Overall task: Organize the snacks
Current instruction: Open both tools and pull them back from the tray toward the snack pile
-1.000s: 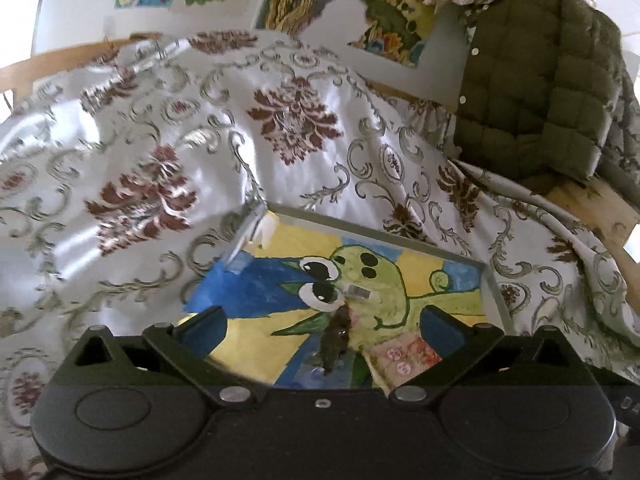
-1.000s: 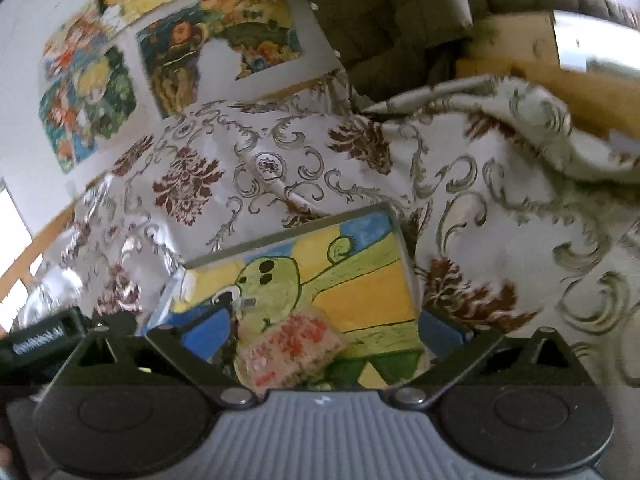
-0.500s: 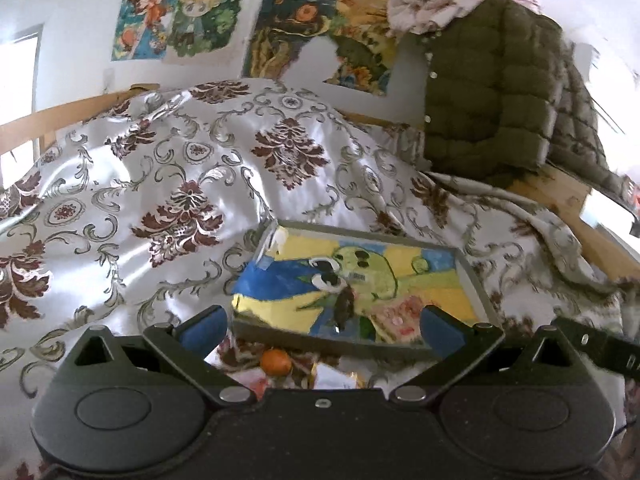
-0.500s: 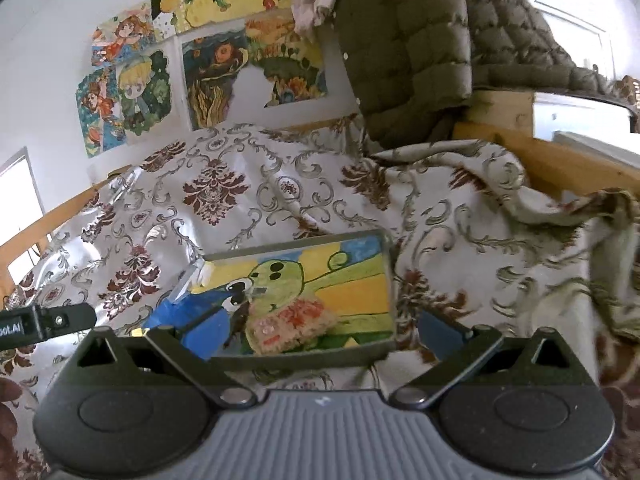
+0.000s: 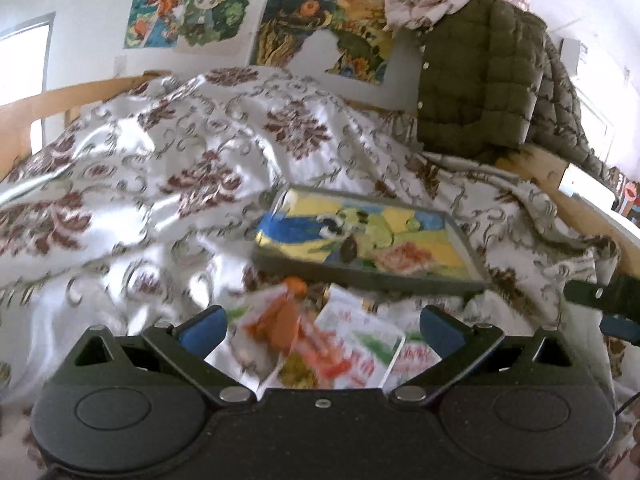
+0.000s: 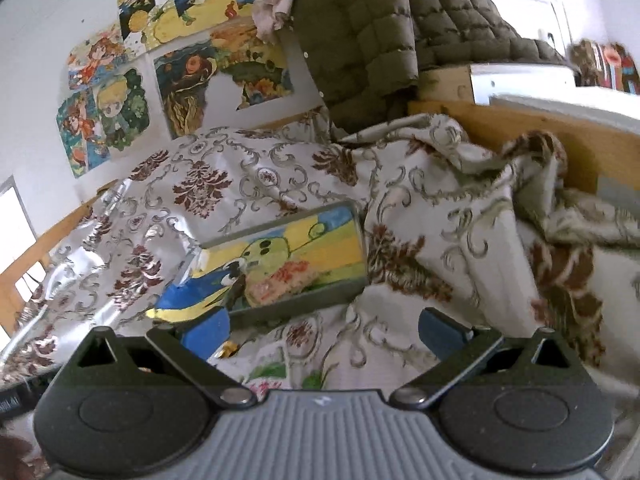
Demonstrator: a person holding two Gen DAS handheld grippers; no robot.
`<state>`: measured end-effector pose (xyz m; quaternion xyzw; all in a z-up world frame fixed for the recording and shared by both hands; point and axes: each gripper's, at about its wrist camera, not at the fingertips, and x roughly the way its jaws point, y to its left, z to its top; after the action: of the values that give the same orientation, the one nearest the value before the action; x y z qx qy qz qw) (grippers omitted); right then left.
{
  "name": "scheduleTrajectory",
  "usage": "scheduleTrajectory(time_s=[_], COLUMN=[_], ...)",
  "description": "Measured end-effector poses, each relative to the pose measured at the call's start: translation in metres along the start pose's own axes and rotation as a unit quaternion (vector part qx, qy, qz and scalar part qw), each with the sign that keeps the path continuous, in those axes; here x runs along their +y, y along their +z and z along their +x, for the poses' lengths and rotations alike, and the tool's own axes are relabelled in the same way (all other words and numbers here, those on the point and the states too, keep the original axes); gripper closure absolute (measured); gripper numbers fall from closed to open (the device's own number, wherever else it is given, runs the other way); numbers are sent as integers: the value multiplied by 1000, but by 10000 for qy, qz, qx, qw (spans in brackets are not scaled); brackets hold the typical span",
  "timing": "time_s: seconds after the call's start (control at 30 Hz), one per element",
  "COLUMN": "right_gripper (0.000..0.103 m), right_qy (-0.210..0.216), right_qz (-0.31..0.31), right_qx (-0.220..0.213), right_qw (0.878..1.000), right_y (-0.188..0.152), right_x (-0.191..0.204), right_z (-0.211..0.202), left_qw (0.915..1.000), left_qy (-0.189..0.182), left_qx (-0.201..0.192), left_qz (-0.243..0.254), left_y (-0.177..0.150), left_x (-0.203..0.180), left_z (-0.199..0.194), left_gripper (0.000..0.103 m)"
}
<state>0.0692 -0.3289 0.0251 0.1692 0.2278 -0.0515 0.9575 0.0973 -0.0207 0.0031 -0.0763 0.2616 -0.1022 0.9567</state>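
A shallow grey tray (image 5: 360, 278) with a painted frog picture lies on the bed; it also shows in the right wrist view (image 6: 296, 304). In it are a pink-red snack packet (image 5: 404, 254) (image 6: 282, 280) and a small dark wrapped snack (image 5: 349, 249) (image 6: 236, 290). In front of the tray lie white snack packets with orange and green print (image 5: 320, 340) and a small orange round snack (image 5: 295, 285). My left gripper (image 5: 322, 326) is open and empty above these packets. My right gripper (image 6: 324, 328) is open and empty, short of the tray's near edge.
A silky white bedspread with maroon floral pattern (image 5: 160, 168) covers the bed in folds. An olive quilted jacket (image 5: 476, 84) hangs at the back right. A wooden bed frame (image 6: 520, 128) runs along the right. Posters (image 5: 192, 8) hang on the wall.
Both grippers have pulled back from the tray and tilted up. The tray now looks smaller and farther, and the loose packets in front of it have come into view.
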Motion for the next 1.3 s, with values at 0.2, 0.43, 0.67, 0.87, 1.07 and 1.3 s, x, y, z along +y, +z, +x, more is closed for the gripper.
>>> scheduleTrajectory(time_s=[0.2,0.43,0.67,0.87,1.07,1.3], right_gripper=[0,0,0,0,0,0], right_qy=[114,-227,-291,-383,-440,-435], right_qz=[-34,-868,-1101,-1110,-1153,-1167], right_qx=[326,656,1119,1619,2193,2633], right_qw=[9994,9938,9872,9798,9678,9566], right_y=[-16,-36,-48,-52,-57,-57], right_x=[7,38,47,45,44,43], right_z=[-10,-14,-7,11,33,54], left_qw=[9998,9979,9955,9912,9847,9801], left_qy=[46,348,419,442,419,394], left_qx=[184,445,755,1138,1507,1780], left_qz=[85,306,398,512,769,784], left_y=[-15,-26,-32,-37,-42,-44], left_x=[1,3,2,-2,-9,-10], left_z=[-17,-20,-14,0,14,33], left_gripper=[1,1,1,1,1,1])
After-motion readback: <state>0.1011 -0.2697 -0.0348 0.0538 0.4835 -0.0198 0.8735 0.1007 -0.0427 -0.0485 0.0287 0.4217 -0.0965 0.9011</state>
